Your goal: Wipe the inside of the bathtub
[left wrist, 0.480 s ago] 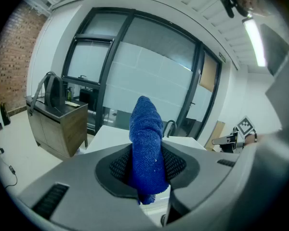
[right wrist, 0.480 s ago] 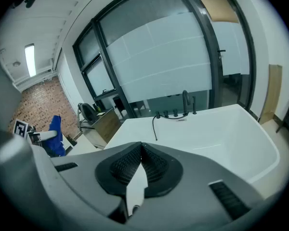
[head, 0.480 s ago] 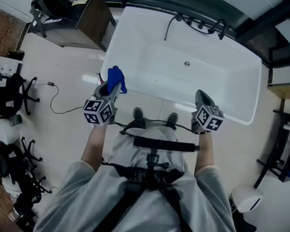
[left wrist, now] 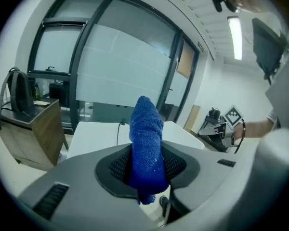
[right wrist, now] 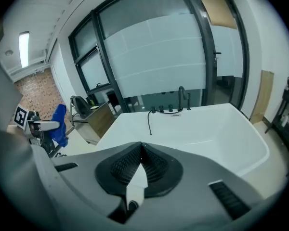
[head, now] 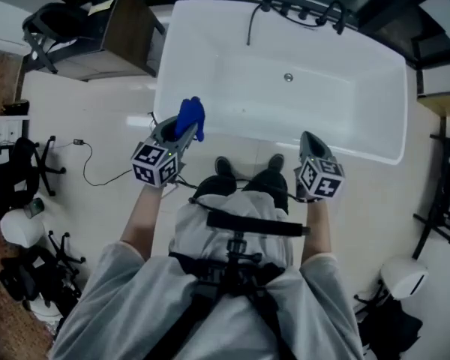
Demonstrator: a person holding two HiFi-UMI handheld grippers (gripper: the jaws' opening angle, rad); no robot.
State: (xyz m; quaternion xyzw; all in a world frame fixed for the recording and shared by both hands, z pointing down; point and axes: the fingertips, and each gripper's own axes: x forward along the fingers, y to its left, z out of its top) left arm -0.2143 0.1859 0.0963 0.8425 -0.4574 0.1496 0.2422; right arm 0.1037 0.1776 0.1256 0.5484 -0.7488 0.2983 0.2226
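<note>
A white bathtub (head: 375, 73) lies across the floor in front of me, with a drain (head: 288, 77) in its bottom and black taps (head: 307, 15) on its far rim. My left gripper (head: 172, 130) is shut on a blue cloth (head: 190, 117) that sticks up between its jaws, just outside the tub's near left rim. In the left gripper view the blue cloth (left wrist: 147, 148) fills the gap between the pads. My right gripper (head: 310, 145) hangs over the tub's near rim, jaws closed together with nothing in them. The right gripper view shows the bathtub (right wrist: 231, 129) ahead.
A wooden cabinet (head: 109, 40) stands left of the tub, with a black chair (head: 49, 25) beside it. A cable (head: 97, 163) trails on the pale floor at left. Dark stands (head: 442, 201) line the right side. The person's shoes (head: 247, 167) are near the tub.
The view has shifted slightly closer to the tub. Both grippers have kept their places near its front rim, and the left one still holds the cloth.
</note>
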